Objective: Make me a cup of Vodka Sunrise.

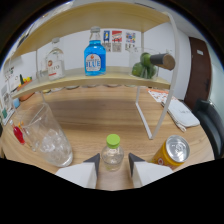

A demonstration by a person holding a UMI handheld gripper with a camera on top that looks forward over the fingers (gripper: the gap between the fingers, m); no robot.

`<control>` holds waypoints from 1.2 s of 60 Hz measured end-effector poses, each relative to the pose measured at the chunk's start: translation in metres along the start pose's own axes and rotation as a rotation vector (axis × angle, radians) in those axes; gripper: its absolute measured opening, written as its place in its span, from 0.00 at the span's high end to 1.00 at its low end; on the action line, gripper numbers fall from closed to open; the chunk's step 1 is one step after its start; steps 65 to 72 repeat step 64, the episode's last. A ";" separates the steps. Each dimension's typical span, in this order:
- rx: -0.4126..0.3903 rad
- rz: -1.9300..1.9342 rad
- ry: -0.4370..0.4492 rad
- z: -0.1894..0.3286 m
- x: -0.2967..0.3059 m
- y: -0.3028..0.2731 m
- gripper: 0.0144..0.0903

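Note:
A small clear bottle with a green cap (pixel 113 151) stands on the wooden table (pixel 100 112), right between my two fingertips. My gripper (pixel 113 161) is open, with a narrow gap showing at each side of the bottle. Left of the fingers and just ahead stands a clear glass with ice (pixel 47 139). An orange drink can (pixel 173 150) stands just right of the right finger. On the shelf (pixel 100 76) beyond sit a clear spirit bottle (pixel 54 62), a blue bottle (pixel 94 56) and a green bottle with a cork (pixel 151 64) lying tilted.
The shelf's white leg (pixel 161 107) comes down to the table ahead of the can. A small red item (pixel 19 134) sits beside the glass. A white flat object (pixel 183 116) lies on the table beyond the can, and a dark chair (pixel 211 122) stands past it.

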 end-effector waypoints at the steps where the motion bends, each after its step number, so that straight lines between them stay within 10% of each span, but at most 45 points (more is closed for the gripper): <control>1: 0.004 0.002 0.005 -0.003 0.000 -0.002 0.48; 9: 0.020 0.001 0.036 -0.039 -0.001 -0.022 0.05; 33: 0.013 0.012 0.043 -0.153 -0.062 -0.049 0.06; 72: -0.006 0.002 0.039 -0.165 -0.105 -0.045 0.05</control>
